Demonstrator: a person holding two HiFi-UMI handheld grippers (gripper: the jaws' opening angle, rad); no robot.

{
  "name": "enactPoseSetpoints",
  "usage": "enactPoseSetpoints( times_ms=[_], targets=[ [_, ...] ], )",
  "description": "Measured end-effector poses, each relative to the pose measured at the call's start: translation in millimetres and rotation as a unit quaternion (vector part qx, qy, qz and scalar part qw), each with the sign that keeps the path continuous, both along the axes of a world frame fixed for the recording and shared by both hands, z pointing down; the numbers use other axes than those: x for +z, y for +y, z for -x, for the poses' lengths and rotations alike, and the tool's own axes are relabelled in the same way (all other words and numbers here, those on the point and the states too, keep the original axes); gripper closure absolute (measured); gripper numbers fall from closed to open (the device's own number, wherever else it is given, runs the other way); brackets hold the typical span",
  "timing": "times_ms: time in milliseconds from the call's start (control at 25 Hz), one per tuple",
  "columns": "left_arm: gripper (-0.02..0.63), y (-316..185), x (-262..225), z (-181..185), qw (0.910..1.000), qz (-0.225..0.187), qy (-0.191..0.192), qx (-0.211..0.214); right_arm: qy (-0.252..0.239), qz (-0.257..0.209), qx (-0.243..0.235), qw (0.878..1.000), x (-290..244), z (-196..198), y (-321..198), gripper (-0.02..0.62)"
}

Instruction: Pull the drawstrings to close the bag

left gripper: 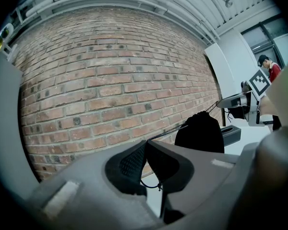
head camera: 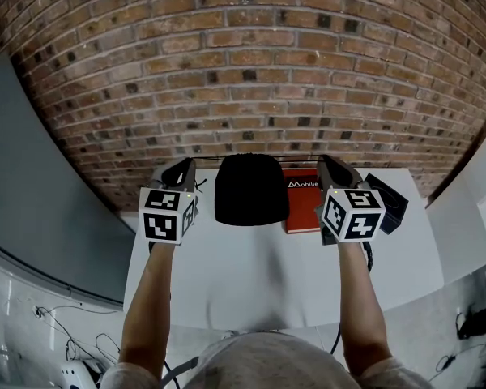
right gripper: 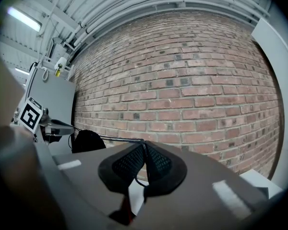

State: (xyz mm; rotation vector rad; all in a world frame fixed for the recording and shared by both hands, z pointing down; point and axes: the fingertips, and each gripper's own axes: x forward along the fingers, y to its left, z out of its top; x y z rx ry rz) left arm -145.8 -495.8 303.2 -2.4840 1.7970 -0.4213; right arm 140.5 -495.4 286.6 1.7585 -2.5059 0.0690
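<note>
A black fabric drawstring bag (head camera: 251,189) stands upright near the back of the white desk (head camera: 267,282), just in front of the red-brown brick wall (head camera: 243,63). A flat red book or box (head camera: 301,205) lies just beside its right side, and a dark box (head camera: 391,201) lies beyond that. The left gripper (head camera: 178,167) and the right gripper (head camera: 334,164) are held out on either side of the bag, well apart from each other, and a thin black drawstring cord (head camera: 206,160) runs from the bag's top to each one in a nearly straight line. This spread looks deliberate, since drawing the two cords in opposite directions is what gathers the opening. The bag's top looks rounded and bunched, so its mouth is probably mostly or wholly cinched, though no view looks into it. In the left gripper view the jaws are clenched together with the cord pinched between the textured black pads (left gripper: 129,162). A short loose tail with a small knot hangs below them, and the taut stretch leads off to the bag. The right gripper view shows the same: jaws pressed tight on the cord, its slack end curling beneath, the line running straight to the bag at the left. Both grips sit near the cord ends, which leaves the whole length free to tension.
</note>
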Motion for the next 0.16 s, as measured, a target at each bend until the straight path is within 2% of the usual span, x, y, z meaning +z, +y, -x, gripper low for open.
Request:
enactPoseSetpoints(
  times_ms=[160],
  targets=[
    [0.597,-2.3,-0.5,-2.6,1.0000,0.000,0.000,0.000,0.000,-0.001,0.001,1.000,-1.5,-2.5,-1.6,0.591]
  ],
)
